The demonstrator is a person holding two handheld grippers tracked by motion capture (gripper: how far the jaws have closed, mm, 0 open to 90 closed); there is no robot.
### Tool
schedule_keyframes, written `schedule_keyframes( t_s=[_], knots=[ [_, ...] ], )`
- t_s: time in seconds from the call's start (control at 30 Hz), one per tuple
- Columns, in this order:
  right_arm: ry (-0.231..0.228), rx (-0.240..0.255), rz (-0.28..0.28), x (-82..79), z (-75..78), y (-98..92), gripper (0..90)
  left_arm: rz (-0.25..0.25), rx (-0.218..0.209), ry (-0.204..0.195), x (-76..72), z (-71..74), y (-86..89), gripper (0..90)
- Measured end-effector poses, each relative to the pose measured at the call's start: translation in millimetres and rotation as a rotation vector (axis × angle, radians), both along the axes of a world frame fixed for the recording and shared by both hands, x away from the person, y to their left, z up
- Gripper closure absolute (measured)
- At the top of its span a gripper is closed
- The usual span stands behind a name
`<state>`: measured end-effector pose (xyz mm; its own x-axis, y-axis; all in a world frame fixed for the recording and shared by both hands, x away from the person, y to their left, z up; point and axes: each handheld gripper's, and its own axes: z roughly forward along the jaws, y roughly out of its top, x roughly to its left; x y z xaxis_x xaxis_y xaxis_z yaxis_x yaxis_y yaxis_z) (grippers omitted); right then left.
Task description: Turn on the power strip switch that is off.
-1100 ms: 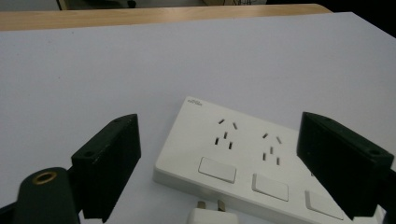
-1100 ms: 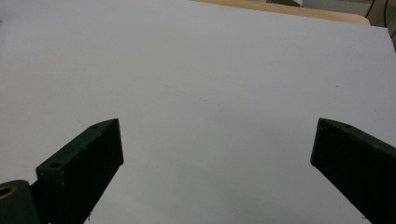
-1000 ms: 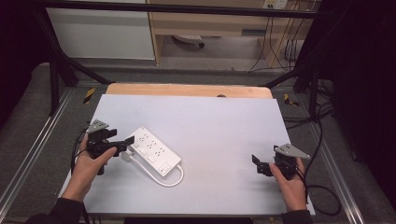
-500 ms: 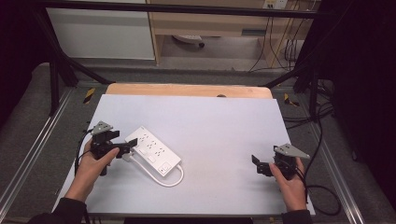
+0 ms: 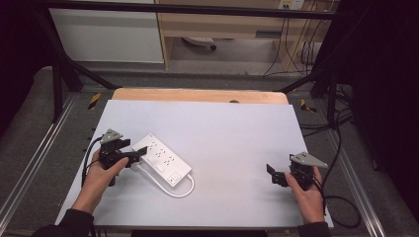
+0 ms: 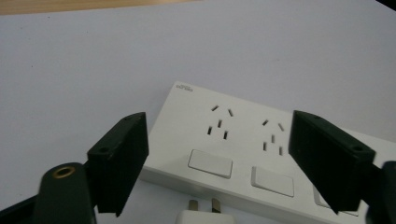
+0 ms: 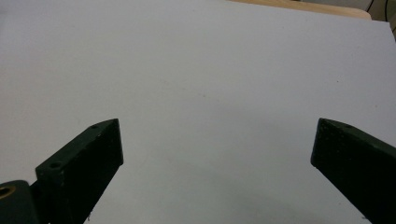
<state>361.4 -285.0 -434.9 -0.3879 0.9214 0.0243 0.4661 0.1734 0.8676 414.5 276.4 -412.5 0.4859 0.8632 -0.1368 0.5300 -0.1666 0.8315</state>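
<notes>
A white power strip (image 5: 162, 159) lies slantwise on the white tabletop (image 5: 232, 133), left of the middle. Its white cable (image 5: 170, 189) loops along its near side, and a white plug (image 6: 201, 215) lies just in front of it. My left gripper (image 5: 137, 154) stands open right at the strip's left end, jaws wide apart. In the left gripper view the strip (image 6: 243, 149) lies just past the jaw tips, with sockets and rocker switches facing up. My right gripper (image 5: 274, 174) is open at the near right, over bare tabletop, holding nothing.
A wooden strip (image 5: 197, 95) runs along the table's far edge. Black frame bars and cables (image 5: 341, 143) stand around the table's sides. Metal rails (image 5: 29, 163) flank it left and right. A cable (image 5: 341, 207) trails from the right gripper.
My left gripper has moved toward the near right, closing in on the power strip's left end. The right gripper has stayed put.
</notes>
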Motion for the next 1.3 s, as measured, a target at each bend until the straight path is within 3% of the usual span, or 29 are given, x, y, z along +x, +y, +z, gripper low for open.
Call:
schedule_keyframes(
  t_s=[0.2,0.33,0.5,0.8,1.3],
  knots=[
    [0.003,0.003,-0.002,-0.3,0.3,0.0,2.7,-0.032,0.016,0.004,-0.2,-1.1,-4.3,37.5],
    [0.002,0.004,-0.003,-0.3,0.3,-0.2,2.7,-0.045,0.024,0.015,0.0,-1.9,-6.8,42.3],
    [0.0,-0.001,-0.002,0.1,0.1,-0.5,2.7,-0.056,0.002,0.022,-0.3,-1.0,-6.0,48.4],
    [0.001,0.001,-0.004,0.0,0.3,-0.5,2.7,-0.041,-0.002,0.01,0.0,-1.1,-3.0,61.4],
    [0.005,-0.008,-0.001,0.2,-0.2,0.0,2.7,-0.049,0.031,0.036,4.0,-9.1,-4.5,79.8]
  ],
)
